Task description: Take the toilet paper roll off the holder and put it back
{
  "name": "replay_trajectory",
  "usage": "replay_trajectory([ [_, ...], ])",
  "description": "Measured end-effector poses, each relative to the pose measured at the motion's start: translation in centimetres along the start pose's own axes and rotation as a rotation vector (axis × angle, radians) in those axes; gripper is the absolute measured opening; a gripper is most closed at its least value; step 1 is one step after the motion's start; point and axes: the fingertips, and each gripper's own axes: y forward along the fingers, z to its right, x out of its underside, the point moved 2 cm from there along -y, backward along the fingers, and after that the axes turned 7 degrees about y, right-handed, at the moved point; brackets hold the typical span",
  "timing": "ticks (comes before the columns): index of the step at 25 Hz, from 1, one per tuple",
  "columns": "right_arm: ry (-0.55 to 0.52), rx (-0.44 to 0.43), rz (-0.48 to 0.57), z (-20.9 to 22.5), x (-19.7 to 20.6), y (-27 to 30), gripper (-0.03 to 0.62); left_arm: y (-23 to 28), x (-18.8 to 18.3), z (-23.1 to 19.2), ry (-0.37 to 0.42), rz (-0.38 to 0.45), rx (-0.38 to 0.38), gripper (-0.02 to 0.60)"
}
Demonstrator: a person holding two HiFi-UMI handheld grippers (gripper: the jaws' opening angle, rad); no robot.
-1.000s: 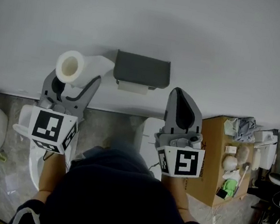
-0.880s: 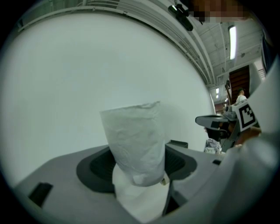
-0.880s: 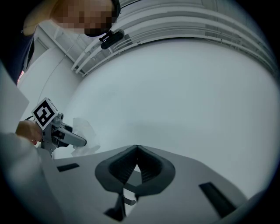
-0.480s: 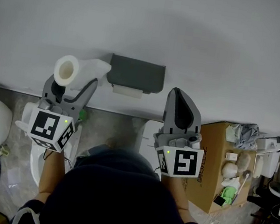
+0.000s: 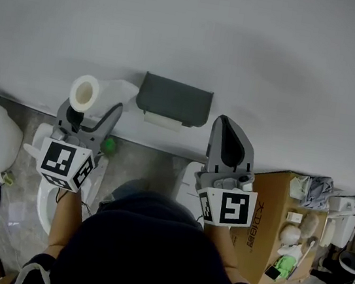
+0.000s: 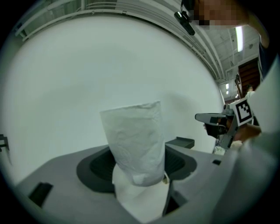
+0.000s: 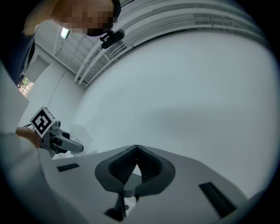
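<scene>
Left tongs (image 5: 93,107) pinch the toilet paper roll (image 5: 85,93) across its sides, w/ the core end facing us; the roll is off the holder (image 5: 174,99), hanging at the holder's 9 o'clock, close to the wall (image 5: 244,49). Right tongs (image 5: 227,129) are pressed together w/ nothing in them, parked at the holder's 4 o'clock. We judge the roll light and soft: it'll squash if squeezed hard, and the cardboard core is the only stiff part, so a wide, gentle hold across the mid-body, as now, seems best. A loose tail (image 6: 135,140) stands up betw. the jaws in the left gripper view and could snag or unwind, so watch it. Room: the wall is hard up at 12 o'clock, so there's no depth to spare there. The path toward 3 o'clock to the holder looks open, tho the holder's front edge and lid stick out and need clearing. The toilet (image 5: 46,201) at 6 o'clock and the cardboard box (image 5: 266,211), far off at 4 o'clock, are well apart from the roll.
</scene>
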Motion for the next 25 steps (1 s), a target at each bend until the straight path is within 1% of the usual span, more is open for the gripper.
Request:
replay_trajectory([
  [7,0.009,-0.034,-0.014,0.6,1.0,-0.2,0.015,0.1,0.3,0.1,0.003,-0.018,-0.032,0.316],
  [12,0.017,-0.03,-0.003,1.4,0.9,-0.3,0.015,0.4,0.2,0.4,0.017,-0.034,-0.036,0.317],
  [19,0.018,-0.042,-0.015,1.5,1.2,-0.2,0.015,0.4,0.4,0.4,0.028,-0.047,-0.042,0.316],
  [25,0.026,-0.04,-0.013,1.7,1.3,-0.1,0.015,0.4,-0.5,0.6,0.043,-0.037,-0.036,0.318],
])
